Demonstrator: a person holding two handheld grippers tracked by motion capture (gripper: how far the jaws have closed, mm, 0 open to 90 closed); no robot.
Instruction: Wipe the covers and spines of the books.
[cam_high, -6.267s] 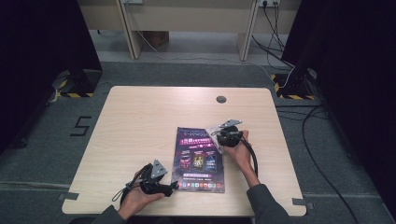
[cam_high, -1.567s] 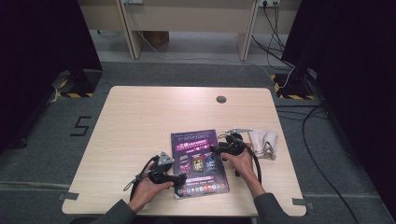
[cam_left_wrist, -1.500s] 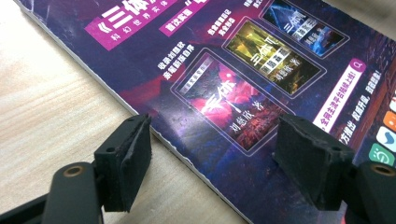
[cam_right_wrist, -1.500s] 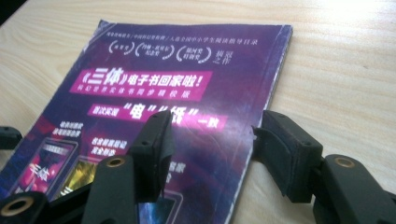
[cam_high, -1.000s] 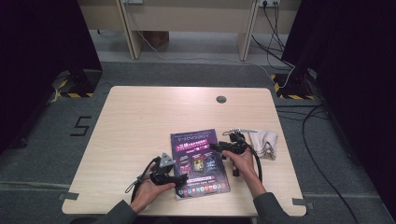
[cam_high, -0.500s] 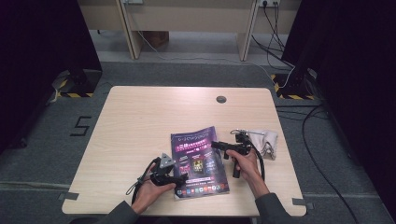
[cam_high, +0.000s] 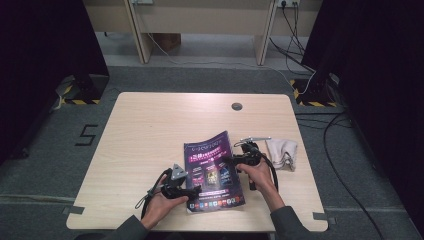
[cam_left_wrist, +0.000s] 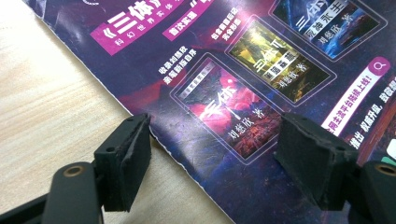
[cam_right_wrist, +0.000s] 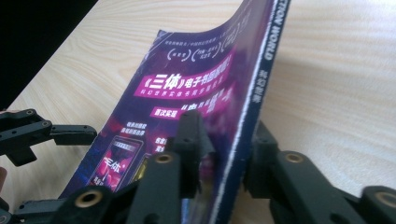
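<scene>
A purple magazine lies on the wooden table in front of the person. My right gripper is at its right, spine edge. In the right gripper view that gripper has one jaw on the cover and one under it. The jaws have just been closing and now pinch the magazine, whose spine edge curls up off the table. My left gripper rests at the magazine's left edge. Its jaws stand wide apart over the cover, gripping nothing.
A crumpled beige cloth lies just right of the right hand. A round cable hole sits at the table's far side. Bare tabletop stretches to the left and back. Cables trail on the floor to the right.
The right gripper has edged left onto the magazine's right edge. The left hand has stayed put. Several seconds ago the magazine lay a little farther back on the table.
</scene>
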